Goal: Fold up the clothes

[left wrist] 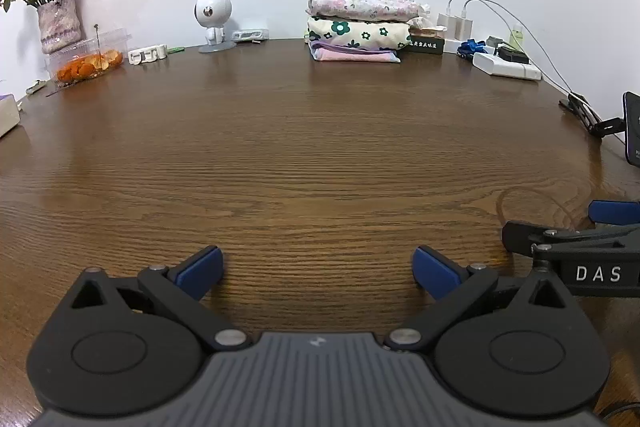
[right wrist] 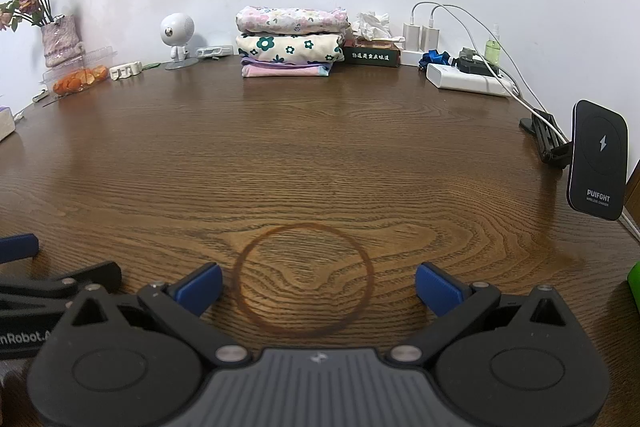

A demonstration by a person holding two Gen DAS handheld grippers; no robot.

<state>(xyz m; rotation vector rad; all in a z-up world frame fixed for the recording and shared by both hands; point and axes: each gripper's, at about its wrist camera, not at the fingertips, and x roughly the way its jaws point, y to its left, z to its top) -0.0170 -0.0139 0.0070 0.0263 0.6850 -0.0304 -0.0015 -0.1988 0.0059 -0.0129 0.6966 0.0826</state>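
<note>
A stack of folded clothes (left wrist: 360, 27) (right wrist: 290, 43) rests at the far edge of the brown wooden table (left wrist: 304, 147) (right wrist: 320, 155), against the wall: a pink floral piece on top, a cream one with green flowers under it, pink and purple ones at the bottom. My left gripper (left wrist: 318, 273) is open over bare wood near the front edge, with nothing between its blue pads. My right gripper (right wrist: 318, 287) is open too, empty, above a dark ring stain (right wrist: 304, 279). Each gripper shows at the edge of the other's view, side by side.
Along the wall stand a vase of dried roses (left wrist: 60, 23), a clear box of orange peel (left wrist: 88, 61), a small white robot figure (left wrist: 212, 19), a tissue box (right wrist: 372, 53), chargers with cables (right wrist: 424, 35) and a white power bank (right wrist: 468, 79). A wireless charger stand (right wrist: 598, 159) sits at the right.
</note>
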